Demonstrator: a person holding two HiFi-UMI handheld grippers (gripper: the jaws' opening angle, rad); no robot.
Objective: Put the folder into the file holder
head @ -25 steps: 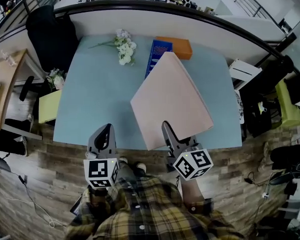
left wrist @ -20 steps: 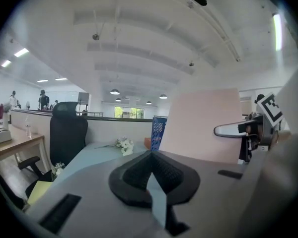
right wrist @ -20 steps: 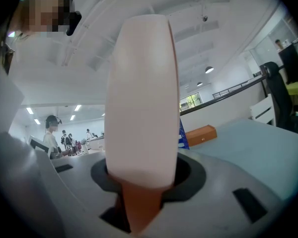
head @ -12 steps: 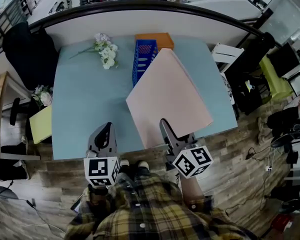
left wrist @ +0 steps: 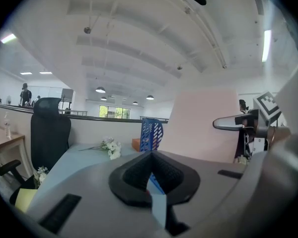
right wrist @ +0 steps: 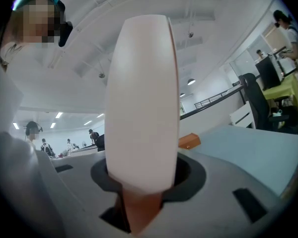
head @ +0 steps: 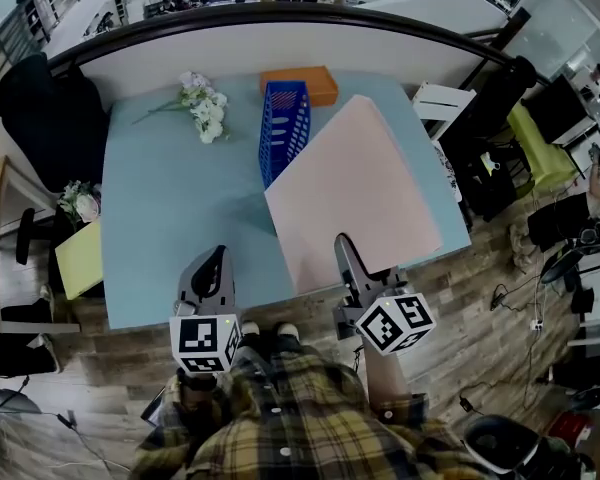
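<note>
Since a second ago the folder (head: 355,188) has swung right, clear of the holder (head: 285,128) it partly covered before. We hold it by its near edge in our right gripper (head: 346,258), jaws pinching it. It is raised over the right half of the desk (head: 170,218), beside the holder. The holder stands at the far side, near an orange box (head: 300,85), with flowers (head: 202,103) to its left. Our left gripper (head: 213,266) hovers at the near edge, jaws pressed together, empty.
</note>
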